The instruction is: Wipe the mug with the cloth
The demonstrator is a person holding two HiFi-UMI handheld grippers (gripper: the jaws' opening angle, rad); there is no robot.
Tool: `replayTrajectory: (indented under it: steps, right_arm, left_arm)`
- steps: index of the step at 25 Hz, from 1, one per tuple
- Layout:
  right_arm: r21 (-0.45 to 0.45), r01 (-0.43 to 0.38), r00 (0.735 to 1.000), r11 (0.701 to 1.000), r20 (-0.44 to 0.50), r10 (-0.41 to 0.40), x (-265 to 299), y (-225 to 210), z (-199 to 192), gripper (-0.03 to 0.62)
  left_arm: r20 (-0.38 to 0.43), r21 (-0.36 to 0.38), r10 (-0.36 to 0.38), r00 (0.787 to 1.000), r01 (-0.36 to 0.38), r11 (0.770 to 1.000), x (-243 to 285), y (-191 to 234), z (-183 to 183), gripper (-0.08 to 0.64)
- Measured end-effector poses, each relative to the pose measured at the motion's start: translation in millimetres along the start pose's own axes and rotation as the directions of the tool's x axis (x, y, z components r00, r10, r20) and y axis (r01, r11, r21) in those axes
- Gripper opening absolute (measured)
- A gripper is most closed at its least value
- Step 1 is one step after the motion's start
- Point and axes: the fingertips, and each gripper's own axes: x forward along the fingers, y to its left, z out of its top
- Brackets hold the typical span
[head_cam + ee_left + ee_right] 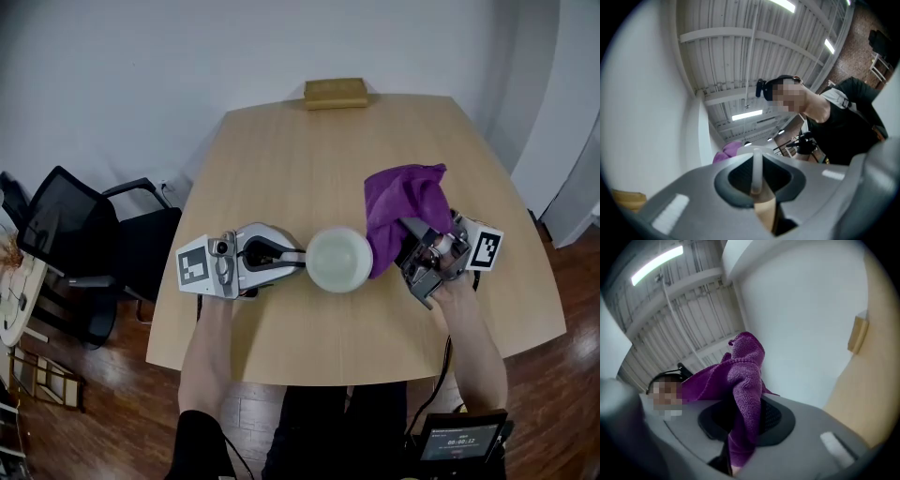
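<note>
A pale mug (339, 260) is held up over the wooden table (281, 159), round face toward the head view. My left gripper (298, 260) comes in from the left, shut on the mug's handle. In the left gripper view the thin white handle (757, 168) stands upright between the jaws of that gripper (757, 182). My right gripper (410, 251) is shut on a purple cloth (401, 202), which drapes against the mug's right side. In the right gripper view the cloth (745, 380) fills the gap between the jaws of the right gripper (740, 427) and bunches above them.
A tan block (335, 93) lies at the table's far edge, also seen as the tan block (858, 333) in the right gripper view. A black chair (70, 234) stands left of the table. A small screen (457, 439) sits at the person's lap.
</note>
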Motion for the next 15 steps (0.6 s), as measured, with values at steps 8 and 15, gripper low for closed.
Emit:
replayTrajectory:
  steps: [8,15]
  right_arm:
    - [0.069,0.087,0.972,0.994,-0.223,-0.07,4.1,-32.8,-57.3,0.077]
    - [-0.149,0.316,0.847,0.937,-0.401,-0.349,-17.9,-69.2,-81.8,0.077]
  left_arm:
    - [-0.077,0.043,-0.063,0.995,0.067,0.997,15.0,-17.4,-6.6,0.066]
    - [-0.129,0.063,-0.135,0.982,0.144,0.988,29.7,-39.3,-14.8,0.066]
